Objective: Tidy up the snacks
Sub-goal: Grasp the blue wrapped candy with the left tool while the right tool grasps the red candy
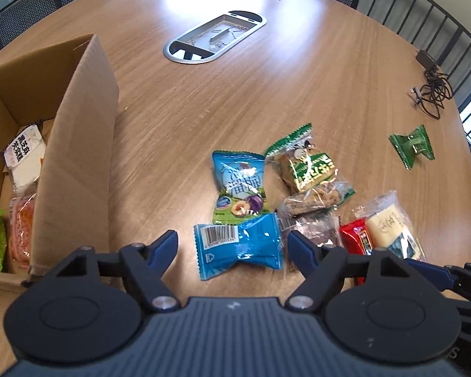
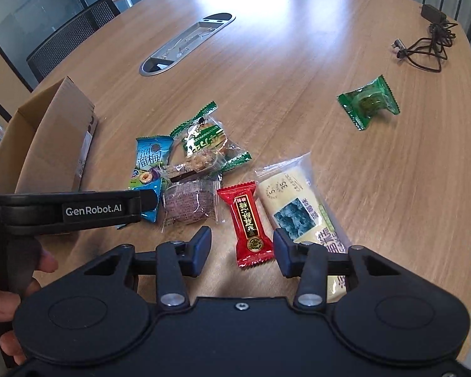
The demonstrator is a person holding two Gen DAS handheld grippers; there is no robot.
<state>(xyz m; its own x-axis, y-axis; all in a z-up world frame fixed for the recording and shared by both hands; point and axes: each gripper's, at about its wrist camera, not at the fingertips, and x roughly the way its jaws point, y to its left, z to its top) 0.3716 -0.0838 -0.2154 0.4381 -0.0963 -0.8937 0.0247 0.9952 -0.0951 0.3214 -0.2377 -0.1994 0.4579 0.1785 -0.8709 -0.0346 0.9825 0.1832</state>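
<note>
My left gripper (image 1: 232, 245) is open with a light blue snack packet (image 1: 238, 248) lying between its fingers on the table. A blue plum packet (image 1: 240, 187), a green-and-gold packet (image 1: 304, 163) and clear-wrapped cakes (image 1: 311, 204) lie just beyond. My right gripper (image 2: 241, 246) is open around the lower end of a red candy packet (image 2: 248, 223). A cream packet (image 2: 298, 207) lies beside its right finger. A purple-brown cake (image 2: 188, 204) lies to the left. A green candy (image 2: 369, 102) sits alone, far right.
An open cardboard box (image 1: 78, 144) stands at the left with several snacks inside (image 1: 22, 163). A metal cable hatch (image 1: 215, 37) is set in the table's middle. A black charger and cable (image 2: 424, 44) lie at the far right edge. Chairs surround the table.
</note>
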